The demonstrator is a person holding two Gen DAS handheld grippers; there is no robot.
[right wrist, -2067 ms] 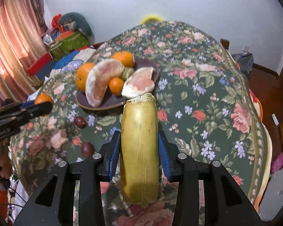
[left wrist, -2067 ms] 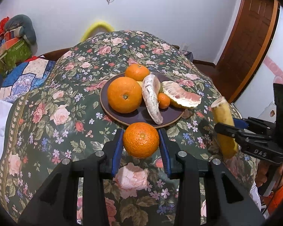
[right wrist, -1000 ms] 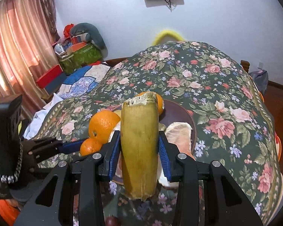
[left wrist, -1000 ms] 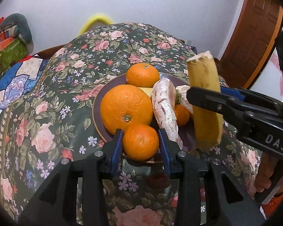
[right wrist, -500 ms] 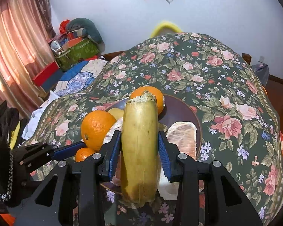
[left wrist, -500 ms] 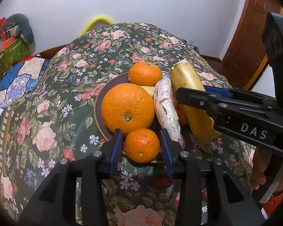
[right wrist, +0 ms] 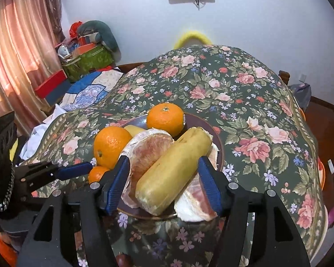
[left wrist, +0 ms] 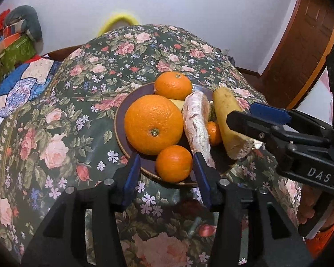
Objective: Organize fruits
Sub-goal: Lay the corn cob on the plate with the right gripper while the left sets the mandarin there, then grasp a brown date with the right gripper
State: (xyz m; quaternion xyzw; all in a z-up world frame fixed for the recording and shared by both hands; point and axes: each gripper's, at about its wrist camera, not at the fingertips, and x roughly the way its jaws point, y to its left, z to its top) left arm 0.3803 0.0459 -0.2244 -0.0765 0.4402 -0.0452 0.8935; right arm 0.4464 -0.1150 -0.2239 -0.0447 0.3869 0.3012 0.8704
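Only right wrist view shows banana point(right wrist: 173, 169) lying across pomelo point(right wrist: 148, 153).

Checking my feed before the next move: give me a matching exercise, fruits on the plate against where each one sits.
Things:
1. small orange
2. banana piece
3. big orange
4. far orange

Places:
A. plate's back edge
B. lying across the pomelo segments
C. plate's left side
D. front rim, between the open left gripper's fingers

Pairs: 1-D, 2-B, 3-C, 4-A
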